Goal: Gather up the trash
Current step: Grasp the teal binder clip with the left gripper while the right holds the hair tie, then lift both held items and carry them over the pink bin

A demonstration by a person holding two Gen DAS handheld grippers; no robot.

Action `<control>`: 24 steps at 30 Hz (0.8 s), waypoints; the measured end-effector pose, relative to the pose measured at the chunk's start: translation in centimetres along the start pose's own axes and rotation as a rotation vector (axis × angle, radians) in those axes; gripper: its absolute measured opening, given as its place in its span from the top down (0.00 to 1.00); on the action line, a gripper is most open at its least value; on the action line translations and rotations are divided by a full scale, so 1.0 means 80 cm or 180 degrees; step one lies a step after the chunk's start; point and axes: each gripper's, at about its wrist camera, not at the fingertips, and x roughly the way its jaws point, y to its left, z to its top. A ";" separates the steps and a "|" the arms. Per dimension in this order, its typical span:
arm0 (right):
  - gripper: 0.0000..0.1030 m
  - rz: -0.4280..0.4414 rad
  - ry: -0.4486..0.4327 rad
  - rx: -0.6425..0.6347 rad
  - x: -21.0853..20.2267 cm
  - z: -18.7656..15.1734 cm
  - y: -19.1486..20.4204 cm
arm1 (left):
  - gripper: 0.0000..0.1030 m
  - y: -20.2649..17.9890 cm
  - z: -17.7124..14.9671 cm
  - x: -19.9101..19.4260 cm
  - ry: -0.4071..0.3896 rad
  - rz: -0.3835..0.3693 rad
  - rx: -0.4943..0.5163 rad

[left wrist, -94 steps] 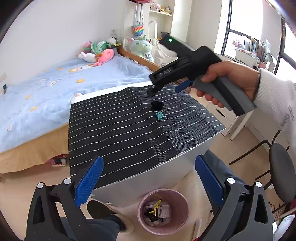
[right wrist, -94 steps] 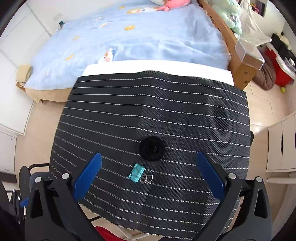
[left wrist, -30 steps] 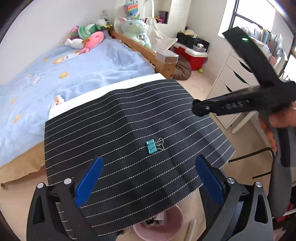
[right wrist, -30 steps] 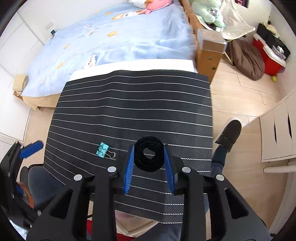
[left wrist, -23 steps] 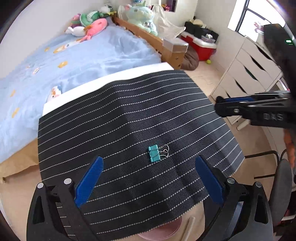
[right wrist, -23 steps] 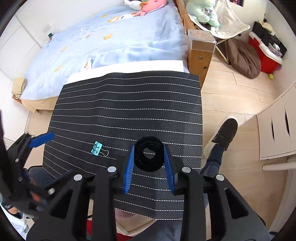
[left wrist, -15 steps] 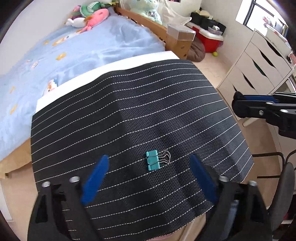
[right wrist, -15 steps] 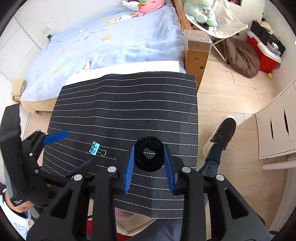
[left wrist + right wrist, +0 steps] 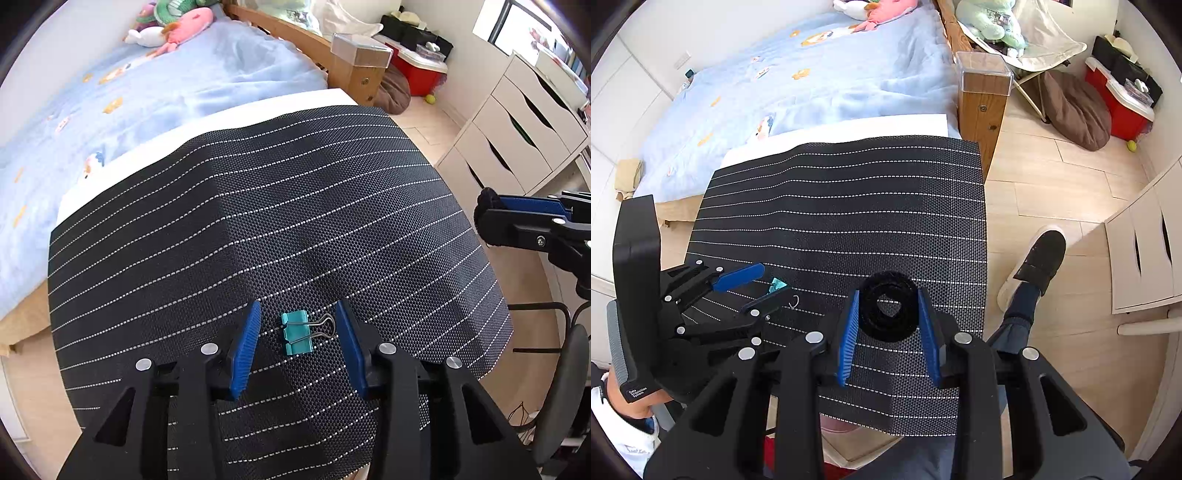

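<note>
The right claw (image 9: 888, 328) grips a black ring-shaped roll (image 9: 888, 310) above the striped mat on the desk (image 9: 295, 206), not yet binned. The teal binder clip (image 9: 296, 333) lies flat on the mat between the closing, not yet touching pads of the left claw (image 9: 297, 341). Its wire handles point right, long axis across the jaws. Both pieces seem left to bin.

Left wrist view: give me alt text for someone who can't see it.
The left gripper is closing around a teal binder clip lying on a black striped mat, its blue pads not yet touching. At right, the right gripper holds a black ring.
</note>
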 end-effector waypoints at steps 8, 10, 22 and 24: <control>0.70 0.0011 -0.0004 -0.0013 0.000 -0.001 0.000 | 0.94 -0.002 0.001 -0.005 -0.0042 0.0049 0.0070; 0.70 0.0014 -0.0004 -0.0016 0.000 -0.001 0.001 | 0.95 -0.002 0.001 -0.007 -0.0055 0.0058 0.0088; 0.70 0.0136 -0.0077 -0.0161 -0.012 -0.006 0.029 | 0.96 0.018 -0.012 -0.040 -0.0236 0.0085 0.0111; 0.70 0.0176 -0.0103 -0.0211 -0.016 -0.009 0.039 | 0.96 0.022 -0.018 -0.049 -0.0279 0.0084 0.0128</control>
